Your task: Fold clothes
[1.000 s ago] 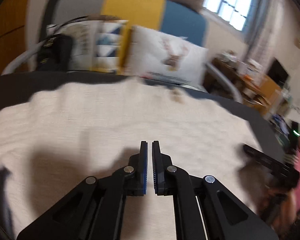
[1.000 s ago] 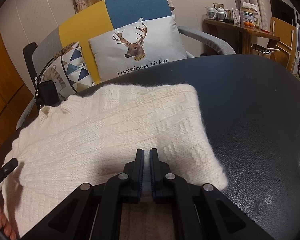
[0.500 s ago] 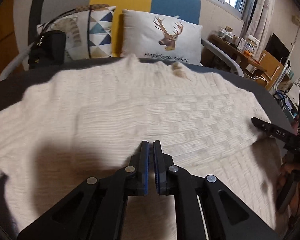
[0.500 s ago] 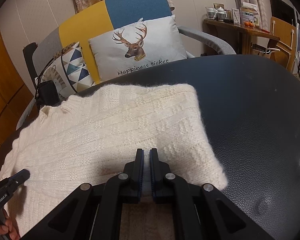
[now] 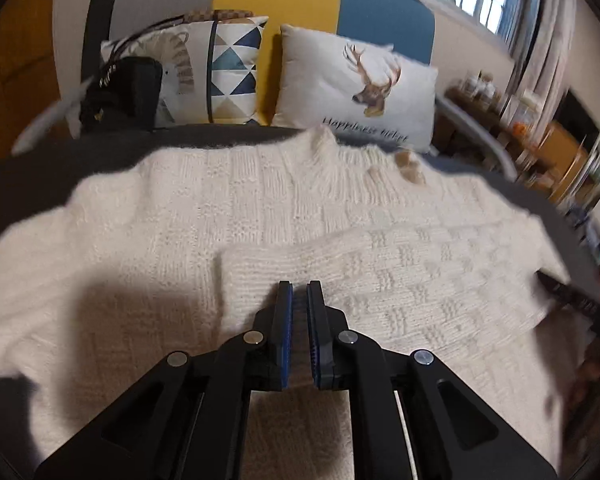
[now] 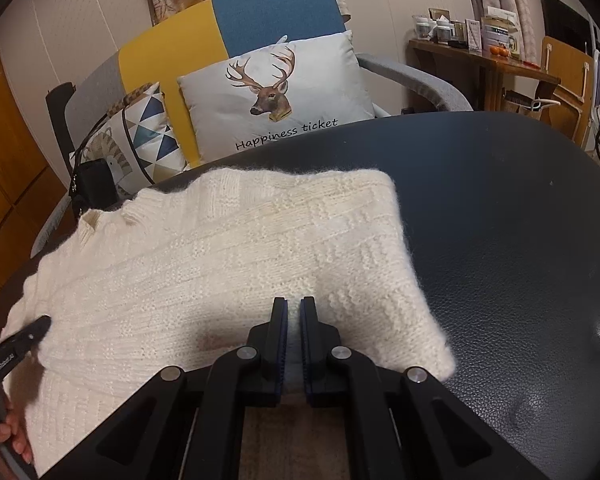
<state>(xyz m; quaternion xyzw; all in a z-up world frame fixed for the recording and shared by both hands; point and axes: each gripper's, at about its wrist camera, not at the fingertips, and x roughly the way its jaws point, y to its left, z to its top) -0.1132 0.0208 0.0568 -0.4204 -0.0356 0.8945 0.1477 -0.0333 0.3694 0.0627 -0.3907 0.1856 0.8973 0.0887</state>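
Sweater: right sleeve laid across the body, first fold in place.

Our left gripper (image 5: 299, 292) has its jaws clenched with cream knit showing between the pads, so we judge it pinches the sleeve (image 5: 380, 280); over the last second it has carried that cuff inward and lower, and the sleeve now lies as a band across the chest of the sweater (image 5: 140, 240), which was plain knit a second ago. Our right gripper (image 6: 294, 308) is likewise clenched, on the folded right edge as far as we can tell, and has not shifted. The sweater lies flat on the dark table (image 6: 520, 220), collar toward the sofa (image 6: 276, 12). We judge the left sleeve and the lengthwise fold remain to be done.
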